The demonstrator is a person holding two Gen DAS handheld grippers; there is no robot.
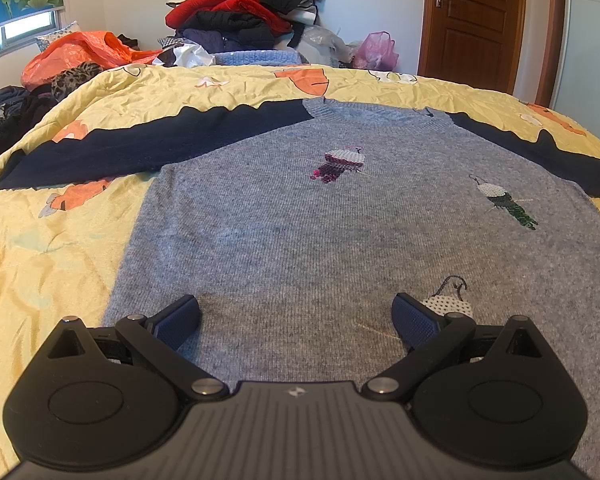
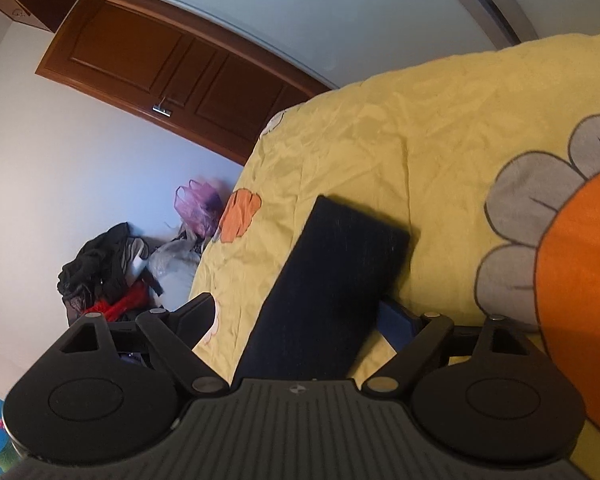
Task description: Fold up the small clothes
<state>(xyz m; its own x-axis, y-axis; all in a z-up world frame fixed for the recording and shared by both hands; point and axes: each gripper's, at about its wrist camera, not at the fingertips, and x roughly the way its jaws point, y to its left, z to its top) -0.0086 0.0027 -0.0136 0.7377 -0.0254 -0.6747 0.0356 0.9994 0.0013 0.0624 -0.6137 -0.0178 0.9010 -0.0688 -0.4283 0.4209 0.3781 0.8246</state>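
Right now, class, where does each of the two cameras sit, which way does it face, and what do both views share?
Left wrist: on the left gripper, over the grey knitted sweater with navy sleeves, facing the brown wooden door; open fingers show.
Right wrist: on the right gripper, rolled sideways at the bed edge; navy sleeve end between unclosed fingers.
Shared: yellow flowered quilt, door, sweater.

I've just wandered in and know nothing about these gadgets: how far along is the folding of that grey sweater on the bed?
Barely begun. Done: the grey sweater lies spread flat, front up, on the yellow quilt, both navy sleeves out sideways. In hand: the right gripper is open around the end of one navy sleeve, not yet pinching it; the left gripper hovers open over the hem. Left: every fold.
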